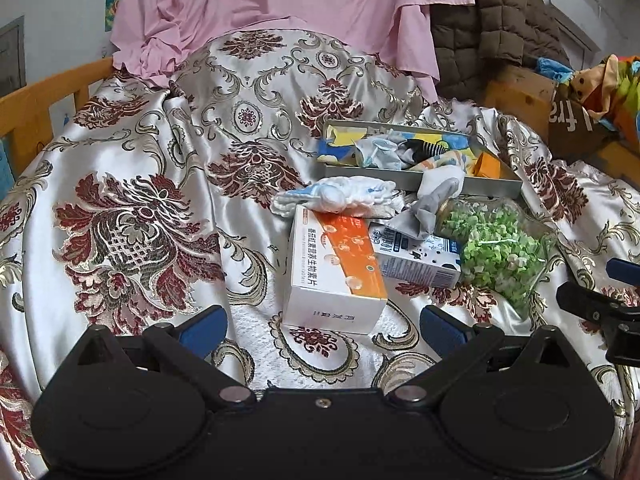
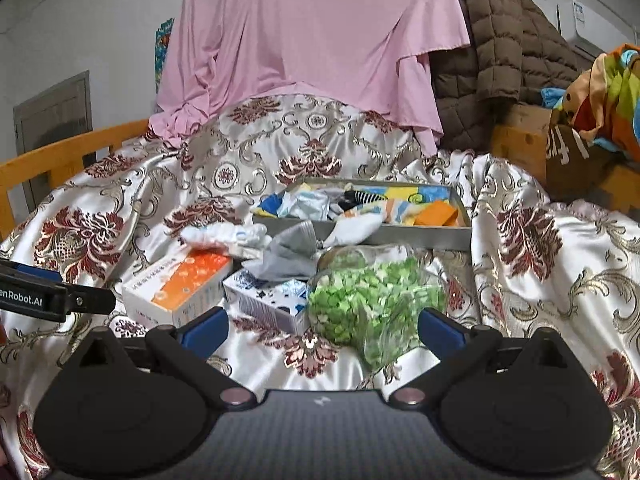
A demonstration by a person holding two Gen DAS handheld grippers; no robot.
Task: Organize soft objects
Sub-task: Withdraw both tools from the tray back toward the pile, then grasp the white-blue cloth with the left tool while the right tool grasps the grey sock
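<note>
Both hand-held grippers are hovering low over a bed draped in a shiny floral bedspread, nothing in either one. The left hand-held gripper is sitting with its blue fingers spread wide, pointing at the white-and-orange box lying near the middle of the bed. A white quilted cloth is resting on that box's far end, just in front of the gray tray. Next over, a gray sock is draping across the small blue-and-white carton, with its white end hanging over the tray's front wall. The tray itself is holding a jumble of colorful cloths and socks, toward the far side of the bed. Right of the carton, a clear jar of green bits is lying on its side. The right hand-held gripper is also wide open, aimed at that jar. A pink sheet is hanging behind everything.
</note>
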